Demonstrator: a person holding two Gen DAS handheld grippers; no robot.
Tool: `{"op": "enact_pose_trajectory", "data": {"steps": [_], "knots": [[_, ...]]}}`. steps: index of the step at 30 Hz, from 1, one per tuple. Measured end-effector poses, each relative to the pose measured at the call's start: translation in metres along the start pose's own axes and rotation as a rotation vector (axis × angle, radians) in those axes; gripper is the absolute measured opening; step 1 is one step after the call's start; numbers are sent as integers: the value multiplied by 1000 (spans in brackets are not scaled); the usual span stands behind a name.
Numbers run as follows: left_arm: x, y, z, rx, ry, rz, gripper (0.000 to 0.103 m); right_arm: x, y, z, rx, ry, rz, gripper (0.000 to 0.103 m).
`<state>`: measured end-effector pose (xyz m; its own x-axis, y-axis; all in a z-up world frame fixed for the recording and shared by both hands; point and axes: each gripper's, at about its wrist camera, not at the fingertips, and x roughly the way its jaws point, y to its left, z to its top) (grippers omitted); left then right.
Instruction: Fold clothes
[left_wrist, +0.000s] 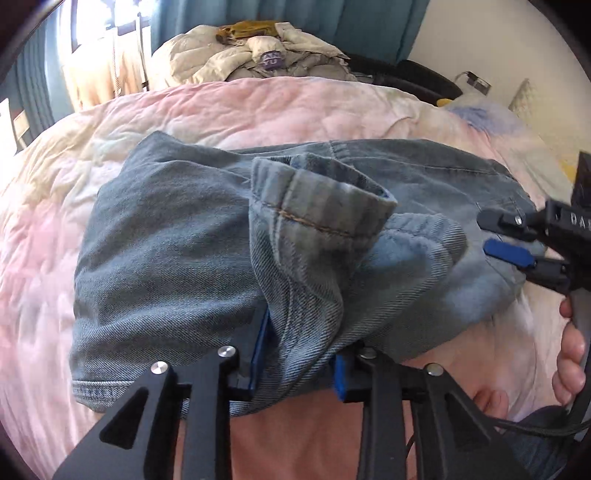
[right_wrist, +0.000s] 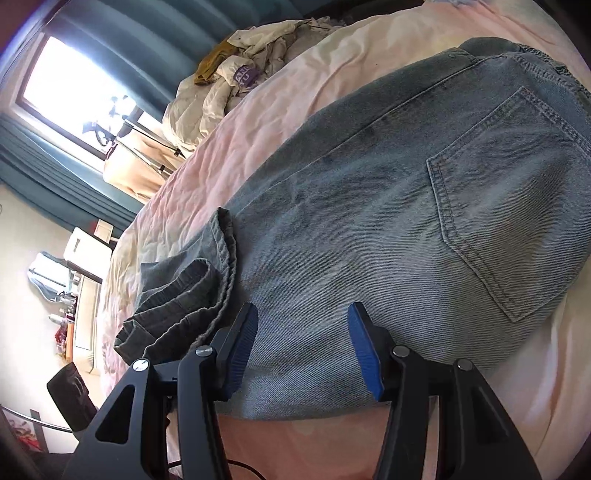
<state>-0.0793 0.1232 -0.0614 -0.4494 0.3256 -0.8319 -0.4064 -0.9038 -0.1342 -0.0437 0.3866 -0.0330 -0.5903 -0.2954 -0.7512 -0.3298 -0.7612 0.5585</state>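
Observation:
Pale blue jeans (left_wrist: 166, 258) lie folded across a pink quilt (left_wrist: 258, 107). A leg end with its stitched hem (left_wrist: 321, 206) is doubled back over the seat. My left gripper (left_wrist: 299, 363) stands low at the near edge, jaws apart, with a bunched fold of denim between its blue pads (left_wrist: 260, 350), which do not press on it. In the right wrist view the jeans (right_wrist: 369, 221) show a back pocket (right_wrist: 498, 229) and crumpled leg ends (right_wrist: 177, 302) at the left. My right gripper (right_wrist: 303, 350) hovers open over the denim's near edge, holding nothing, and the left wrist view shows this right gripper (left_wrist: 485, 234) at the right.
A heap of cream jackets and a mustard cloth (left_wrist: 251, 55) lies beyond the far side of the bed. Teal curtains (left_wrist: 369, 22) and a bright window (right_wrist: 74, 85) stand behind. A person's hand (left_wrist: 570, 354) holds the right gripper's handle. Pillows (left_wrist: 480, 114) lie at the far right.

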Motion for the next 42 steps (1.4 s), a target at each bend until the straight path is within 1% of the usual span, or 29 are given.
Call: {"op": "enact_pose_trajectory", "data": {"steps": [1,3,5,7,9,11,14,16,18,21,22,25,26,29,30,31,33,34,36,37,38,39,42], "knots": [[-4,-3,-1,29,1,-9,44,-1,3,1,-4,-7,34,51],[-14,-6,-3,86,7,-14,47,-5,13,3,-32,-32,85,51],[-23,-12,-5,139,9,-20,47,-9,27,6,-81,-60,103,51],[-32,-14,-8,173,5,-27,47,-9,39,7,-121,-69,134,51],[-41,-10,-11,185,-1,-40,47,-4,49,10,-138,-58,165,51],[-50,-1,-14,174,-24,-31,47,6,55,13,-132,-31,213,51],[-50,7,-15,150,-51,-20,47,28,66,19,-126,20,298,51],[-47,13,-14,123,-62,-16,47,46,76,22,-132,53,333,51],[-45,21,-14,94,-71,-21,47,66,87,23,-155,88,344,51],[-39,34,-13,49,-86,-36,47,96,101,25,-190,153,304,51],[-38,38,-13,36,-91,-35,47,104,102,25,-184,165,295,51],[-31,46,-11,1,-89,-52,47,131,105,27,-128,259,280,51],[-27,48,-9,-8,-87,-58,47,139,107,28,-119,278,261,51],[-28,51,-7,-21,-102,-70,47,151,114,29,-148,242,220,51],[-29,52,-7,-23,-109,-72,47,153,112,30,-143,219,217,48],[-30,53,-6,-28,-116,-73,47,154,109,32,-137,199,214,44],[-33,53,-4,-35,-142,-60,47,150,106,36,-146,164,208,20],[-39,52,-5,-31,-179,-40,47,147,106,39,-155,144,209,17],[-51,50,-5,-23,-239,-11,47,139,108,47,-157,119,253,12],[-55,49,-5,-20,-260,-13,47,133,113,52,-172,103,278,11],[-59,49,-5,-19,-279,-15,47,124,118,57,-202,69,296,7],[-60,50,-5,-27,-291,-15,47,115,124,62,-234,24,309,4],[-60,54,-3,-44,-298,-25,47,97,133,74,-262,-57,385,4]]}}
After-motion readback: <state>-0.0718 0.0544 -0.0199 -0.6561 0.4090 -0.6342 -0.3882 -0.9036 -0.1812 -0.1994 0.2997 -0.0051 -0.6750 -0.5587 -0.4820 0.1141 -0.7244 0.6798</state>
